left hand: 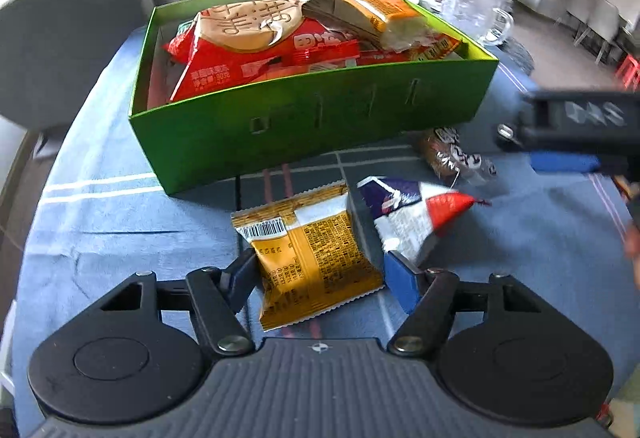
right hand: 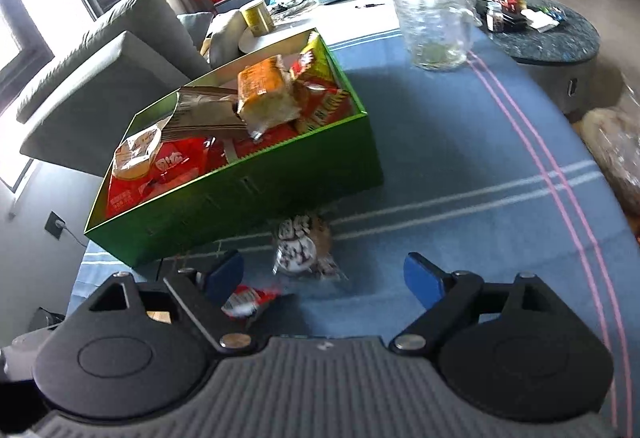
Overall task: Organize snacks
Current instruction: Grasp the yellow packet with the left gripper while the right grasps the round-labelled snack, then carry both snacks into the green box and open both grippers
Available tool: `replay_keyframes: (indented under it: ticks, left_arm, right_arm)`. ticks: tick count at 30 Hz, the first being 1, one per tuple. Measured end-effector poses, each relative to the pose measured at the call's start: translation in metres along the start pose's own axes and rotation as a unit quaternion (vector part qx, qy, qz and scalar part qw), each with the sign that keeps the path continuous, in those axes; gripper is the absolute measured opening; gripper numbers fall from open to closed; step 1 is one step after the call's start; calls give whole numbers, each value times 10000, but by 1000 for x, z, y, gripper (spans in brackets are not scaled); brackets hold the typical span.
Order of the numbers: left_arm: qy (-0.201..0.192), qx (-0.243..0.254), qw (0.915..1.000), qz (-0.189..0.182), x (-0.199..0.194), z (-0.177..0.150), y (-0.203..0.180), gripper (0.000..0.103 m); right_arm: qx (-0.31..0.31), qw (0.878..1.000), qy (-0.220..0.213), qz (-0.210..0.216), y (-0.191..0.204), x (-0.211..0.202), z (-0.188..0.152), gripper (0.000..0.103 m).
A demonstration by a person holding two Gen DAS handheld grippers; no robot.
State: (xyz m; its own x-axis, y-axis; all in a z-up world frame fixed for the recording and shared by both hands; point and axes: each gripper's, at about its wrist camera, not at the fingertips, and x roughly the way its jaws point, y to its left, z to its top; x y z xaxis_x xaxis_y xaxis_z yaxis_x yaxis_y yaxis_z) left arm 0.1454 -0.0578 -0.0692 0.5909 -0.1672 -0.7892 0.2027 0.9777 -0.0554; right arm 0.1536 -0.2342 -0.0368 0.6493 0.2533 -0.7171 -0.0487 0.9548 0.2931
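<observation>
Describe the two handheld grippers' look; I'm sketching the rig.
Both the left gripper and the right gripper look alike: black linkage arms with silver pivot pins, round black side housings, a ribbed grey base, and blue pads on the fingers.

- One green box (left hand: 320, 118) is counted on the blue tablecloth (left hand: 120, 218), filled with snack packets; their number cannot be told.
- Three loose packets are counted on the cloth before the box: one yellow packet (left hand: 316, 258), one white-blue-red packet (left hand: 416, 214), one clear brown packet (left hand: 452, 154).
- One glass jug (right hand: 434, 22) is counted near the far edge.
</observation>
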Motion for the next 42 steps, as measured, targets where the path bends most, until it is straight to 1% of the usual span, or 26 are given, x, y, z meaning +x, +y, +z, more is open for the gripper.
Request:
replay_keyframes:
  ticks: [2,5,9,12,17,20,21,23,24,25,26,27,29,31,33,35,37,39,42]
  left_arm:
    - [-20,51,10000,4,-4,-3,5,64]
    - [-57,-53,9999,-105,-9,-4,13,63]
    - [-159,-75,9996,-220,-14,-2,15,63]
    - [-159,-29,9996,-234,-11,1,14,63]
    - [104,-83,9998,-176,-2,0,15,64]
    - [132,14,9999,-82,-2,0,11,65]
    - [147,10,9999,-52,-1,1,10,67]
    - [124,14,9999,44,3,2,9,67]
    - [79,73,9999,103,5,3,7,63]
    - [3,206,9997,124,5,2,5,63]
    - [-79,317,9994,114,5,1,4,58]
    - [-167,398,9990,153,5,0,3,55]
    - [-192,353,9991,128,3,0,5,52]
    - [-218,193,9996,12,-1,2,11,52]
    - [-316,168,9994,-16,-9,4,13,52]
    - [-445,217,9988,-22,-17,7,13,52]
    - [-573,250,9980,-64,-26,10,13,52]
    - [-651,266,9975,-73,-31,11,13,52]
    - [-648,255,9975,-87,-32,11,15,52]
  right_arm:
    - [-51,10000,50,-35,5,7,2,78]
    - [-76,9998,148,-113,9,19,3,78]
    - [-32,9992,278,-270,8,31,5,78]
    - [-30,9990,300,-336,8,35,5,78]
    - [-471,9972,319,-486,19,39,1,77]
    - [-972,9925,283,-680,27,41,-1,77]
    - [-1105,9911,298,-680,30,41,-1,77]
    - [-1150,9913,348,-533,30,38,0,66]
    - [-1101,9922,371,-450,29,37,0,64]
    - [-1039,9931,387,-369,28,36,0,63]
    - [-963,9941,409,-274,25,34,0,63]
    - [-899,9949,415,-188,22,33,1,63]
    - [-788,9961,381,-51,18,27,1,62]
    - [-719,9969,301,54,18,20,3,62]
    - [-693,9973,192,178,20,10,7,62]
    - [-701,9969,58,343,22,-2,10,48]
    - [-687,9962,-55,530,25,-11,15,48]
    - [-796,9952,-152,546,29,-15,20,48]
    - [-849,9957,-173,315,27,-14,21,48]
